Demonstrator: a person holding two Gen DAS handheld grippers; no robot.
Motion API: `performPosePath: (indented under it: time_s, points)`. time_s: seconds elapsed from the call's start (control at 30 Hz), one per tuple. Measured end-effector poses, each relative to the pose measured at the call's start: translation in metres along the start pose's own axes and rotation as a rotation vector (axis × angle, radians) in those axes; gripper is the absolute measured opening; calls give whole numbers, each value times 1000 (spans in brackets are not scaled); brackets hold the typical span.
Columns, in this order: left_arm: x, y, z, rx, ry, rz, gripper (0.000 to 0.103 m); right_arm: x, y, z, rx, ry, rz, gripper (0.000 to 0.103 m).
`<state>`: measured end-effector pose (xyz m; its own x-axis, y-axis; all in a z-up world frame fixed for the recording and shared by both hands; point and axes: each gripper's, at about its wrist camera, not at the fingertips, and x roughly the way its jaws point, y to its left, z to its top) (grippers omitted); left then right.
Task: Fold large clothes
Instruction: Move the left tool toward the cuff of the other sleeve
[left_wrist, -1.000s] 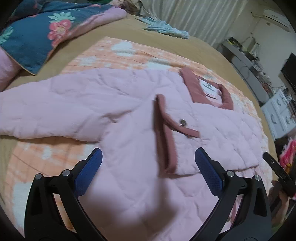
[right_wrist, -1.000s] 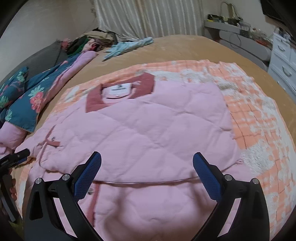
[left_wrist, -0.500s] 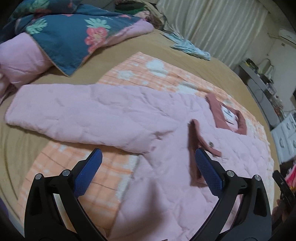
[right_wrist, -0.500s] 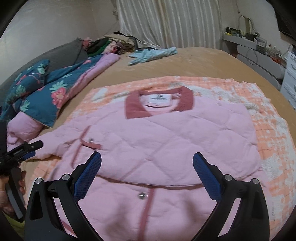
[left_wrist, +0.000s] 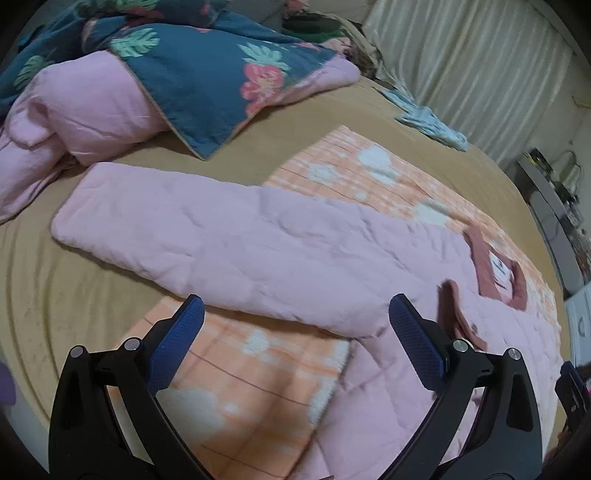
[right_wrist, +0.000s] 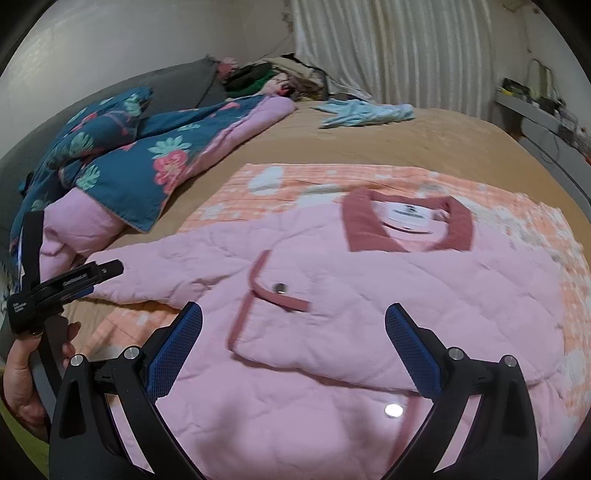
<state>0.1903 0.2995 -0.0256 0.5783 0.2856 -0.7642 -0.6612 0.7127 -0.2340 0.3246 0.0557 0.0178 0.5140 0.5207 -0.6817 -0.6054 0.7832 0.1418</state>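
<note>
Tan bed (right_wrist: 424, 140), quilted pink jacket (right_wrist: 369, 295), sleeve (left_wrist: 221, 236) outstretched

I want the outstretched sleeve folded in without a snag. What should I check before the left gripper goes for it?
1. Left gripper open and empty: ok.
2. Right gripper open, holding nothing: ok.
3. Sleeve of the pink jacket lies flat, stretched out toward the floral quilt: ok.
4. Sleeve cuff clear of the quilt: ok, a strip of tan bedsheet shows between them.
5. Other sleeve already folded in: cannot tell, though a flap lies across the chest.
6. Collar flat: ok.
</note>
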Motion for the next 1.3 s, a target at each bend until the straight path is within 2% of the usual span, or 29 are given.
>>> performPosePath:
  time_s: [0.13,0.8,1.3]
  points:
    - [1,16,5,-32,-7,37,94,7,23,9,-35,2,24,99]
    - [13,78,20,-201,-1,108,94,37,105,37,-167,26,91,99]
    - [36,127,23,-351,31,146,94,79,153,36,-271,86,127,99]
